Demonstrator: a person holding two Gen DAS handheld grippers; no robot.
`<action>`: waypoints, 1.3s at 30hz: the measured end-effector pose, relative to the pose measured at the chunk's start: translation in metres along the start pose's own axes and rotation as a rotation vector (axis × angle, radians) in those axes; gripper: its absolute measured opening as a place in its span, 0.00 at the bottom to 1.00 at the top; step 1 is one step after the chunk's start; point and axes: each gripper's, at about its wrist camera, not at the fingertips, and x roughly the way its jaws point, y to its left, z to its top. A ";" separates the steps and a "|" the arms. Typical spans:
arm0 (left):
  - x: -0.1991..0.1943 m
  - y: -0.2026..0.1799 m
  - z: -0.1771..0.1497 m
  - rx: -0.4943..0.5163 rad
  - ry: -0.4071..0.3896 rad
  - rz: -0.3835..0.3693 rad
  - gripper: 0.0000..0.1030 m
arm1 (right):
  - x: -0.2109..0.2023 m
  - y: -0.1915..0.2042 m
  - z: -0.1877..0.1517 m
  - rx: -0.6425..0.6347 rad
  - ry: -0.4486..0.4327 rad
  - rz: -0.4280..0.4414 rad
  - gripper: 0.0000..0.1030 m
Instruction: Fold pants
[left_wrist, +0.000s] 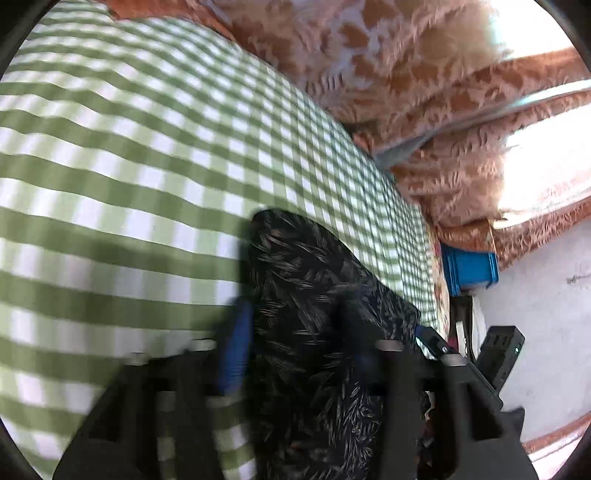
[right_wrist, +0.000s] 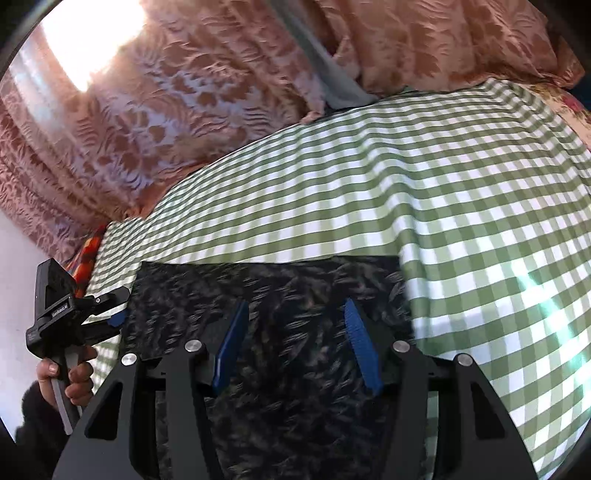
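The pants (right_wrist: 277, 280) are dark cloth with pale leaf flecks. They lie as a flat folded rectangle on the green-and-white checked sheet (right_wrist: 406, 177). My right gripper (right_wrist: 295, 302) hovers over their near part, open, its blue pads (right_wrist: 231, 343) wide apart and the cloth showing flat between them. My left gripper (right_wrist: 112, 310) sits at the pants' left edge, fingers slightly apart. In the blurred left wrist view the pants (left_wrist: 303, 266) run away between the left gripper's (left_wrist: 295, 310) fingers, which stand apart; open, as far as the blur allows.
A brown-and-pink patterned blanket (right_wrist: 177, 122) is heaped along the sheet's far side. A blue crate (left_wrist: 469, 267) and a pale wall (left_wrist: 546, 314) lie past the bed's end. A person's hand (right_wrist: 70, 373) grips the left gripper's handle.
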 end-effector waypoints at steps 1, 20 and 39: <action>-0.001 -0.006 -0.003 0.032 -0.020 0.029 0.25 | 0.002 -0.004 -0.001 0.002 -0.004 -0.014 0.53; -0.012 -0.065 -0.049 0.282 -0.166 0.418 0.41 | 0.017 -0.015 -0.023 -0.040 -0.074 -0.008 0.54; -0.031 -0.073 -0.092 0.311 -0.175 0.418 0.52 | 0.006 -0.010 -0.025 -0.056 -0.023 -0.027 0.64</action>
